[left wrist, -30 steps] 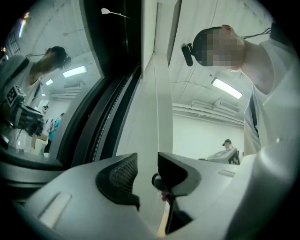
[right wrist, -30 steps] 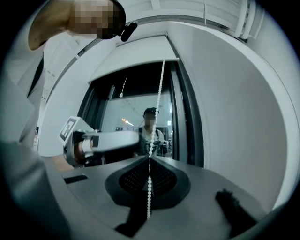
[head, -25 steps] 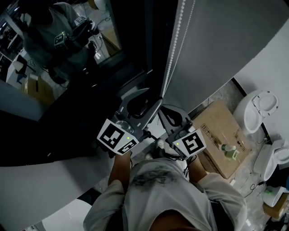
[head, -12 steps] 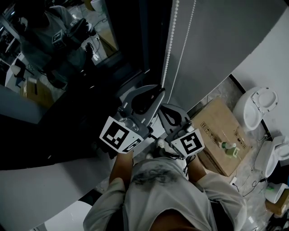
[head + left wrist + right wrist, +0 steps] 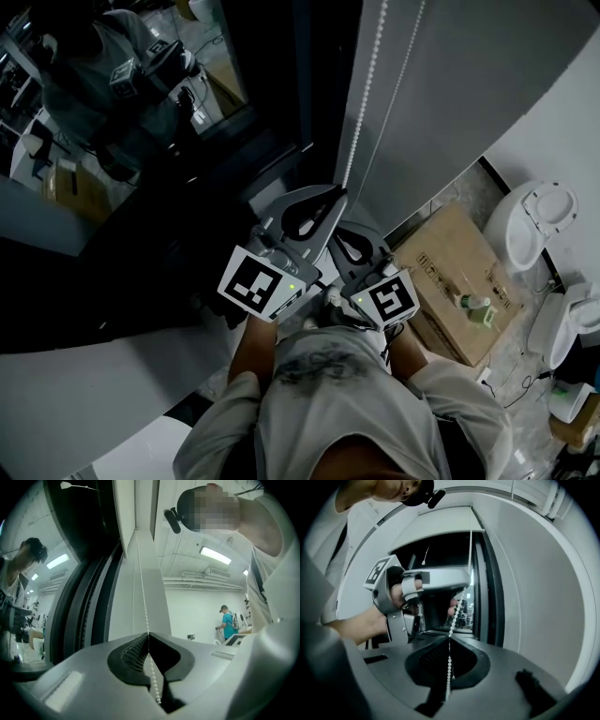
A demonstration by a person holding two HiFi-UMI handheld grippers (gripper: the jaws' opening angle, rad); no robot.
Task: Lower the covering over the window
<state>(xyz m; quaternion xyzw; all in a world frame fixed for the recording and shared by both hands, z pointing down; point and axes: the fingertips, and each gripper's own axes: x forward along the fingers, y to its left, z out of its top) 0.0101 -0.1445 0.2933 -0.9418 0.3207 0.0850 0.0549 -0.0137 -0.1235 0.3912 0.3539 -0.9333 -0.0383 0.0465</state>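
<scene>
Both grippers are on the same strand of the bead chain [image 5: 367,103], which hangs just right of the dark window [image 5: 141,159]. Your left gripper [image 5: 328,195] is the upper, farther one: its jaws have just been closing and now pinch the chain at their tips, with beads trailing down through the hollow behind the pads. Your right gripper [image 5: 345,232] sits just below and nearer you, with its jaws clamped narrow on the chain too. The chain runs fairly straight from one grip up to the other. This stacking looks like hand-over-hand hauling. The lower grip likely keeps the chain from slipping while the upper one takes a fresh bite higher up, so you get a full downward stroke. The other strand [image 5: 398,84] hangs free just to the right, untouched, so you're pulling one side of the loop only. The covering [image 5: 436,522] reads as the pale band across the top of the window, well above both grippers. Most of the glass is bare, so the task looks far from done. Next call is probably freeing the right grip, then pulling down with the left. Watch for beads skipping out of the tips.
</scene>
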